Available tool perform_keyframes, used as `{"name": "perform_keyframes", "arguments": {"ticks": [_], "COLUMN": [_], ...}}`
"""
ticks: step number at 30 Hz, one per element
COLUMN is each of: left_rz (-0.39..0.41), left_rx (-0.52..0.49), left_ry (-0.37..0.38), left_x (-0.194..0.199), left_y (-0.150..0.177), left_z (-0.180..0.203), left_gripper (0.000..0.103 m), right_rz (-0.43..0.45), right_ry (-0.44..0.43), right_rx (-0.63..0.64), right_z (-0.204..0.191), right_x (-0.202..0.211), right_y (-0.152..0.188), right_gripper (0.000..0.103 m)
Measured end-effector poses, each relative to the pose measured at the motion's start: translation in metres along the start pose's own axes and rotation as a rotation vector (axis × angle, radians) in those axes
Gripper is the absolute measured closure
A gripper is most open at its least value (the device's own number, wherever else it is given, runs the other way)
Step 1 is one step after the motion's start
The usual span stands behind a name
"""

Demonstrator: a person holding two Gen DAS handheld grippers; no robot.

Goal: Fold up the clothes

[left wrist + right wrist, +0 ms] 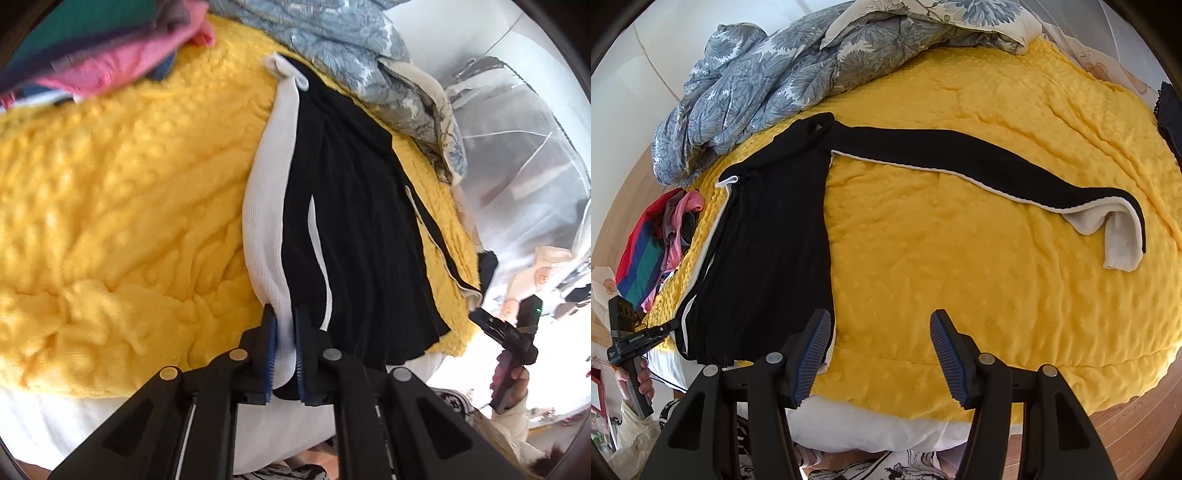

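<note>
Black garment with white trim [768, 251], flat on yellow blanket [997, 295], one sleeve [960, 166] stretched far right: left gripper [284, 332] clamped on the near white hem, anchoring it; right gripper [879, 347] gaping empty beside the near-right edge, apparently poised to grasp for folding.

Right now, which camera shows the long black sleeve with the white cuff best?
The right wrist view: the sleeve stretches whole across the yellow blanket, ending in its white cuff. The left wrist view shows only a thin edge of it.
</note>
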State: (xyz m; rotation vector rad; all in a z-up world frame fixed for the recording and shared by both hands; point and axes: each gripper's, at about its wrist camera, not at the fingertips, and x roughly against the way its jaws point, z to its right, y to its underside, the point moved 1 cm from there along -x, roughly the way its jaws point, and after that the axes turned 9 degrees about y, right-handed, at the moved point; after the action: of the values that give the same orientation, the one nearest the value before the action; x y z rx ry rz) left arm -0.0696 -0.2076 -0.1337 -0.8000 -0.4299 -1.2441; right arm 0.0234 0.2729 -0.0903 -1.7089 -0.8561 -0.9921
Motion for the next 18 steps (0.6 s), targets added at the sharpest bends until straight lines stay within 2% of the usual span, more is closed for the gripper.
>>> {"name": "perform_keyframes", "arguments": {"ticks": [4,7,10,14,18], "left_rz": [0.160,0.267,0.300,0.307,0.343], "left_rx": [-0.047,-0.088,-0.102,-0.083,-0.078], "left_ry": [-0.035,-0.109,-0.193,-0.275,-0.290], "left_x": [0.057,0.105,0.125,0.136,0.151], "left_y": [-0.025,-0.045,-0.057,-0.068,-0.069], "left_z": [0.018,0.030,0.032,0.019,0.012], "left_gripper": [0.095,0.095,0.095,0.095,0.095], "right_rz": [0.009,0.016,0.017,0.013,0.016], "right_ry": [0.004,0.002,-0.008,-0.019,-0.021], "right_rx": [-0.005,-0.011,-0.017,0.000,0.008], "right_z": [0.004,0.007,0.007,0.001,-0.002], "right_x": [0.004,0.006,0.005,0.004,0.006], "right_y": [0.000,0.000,0.000,0.001,0.001], "right_gripper": [0.044,0.044,0.044,0.044,0.044]}}
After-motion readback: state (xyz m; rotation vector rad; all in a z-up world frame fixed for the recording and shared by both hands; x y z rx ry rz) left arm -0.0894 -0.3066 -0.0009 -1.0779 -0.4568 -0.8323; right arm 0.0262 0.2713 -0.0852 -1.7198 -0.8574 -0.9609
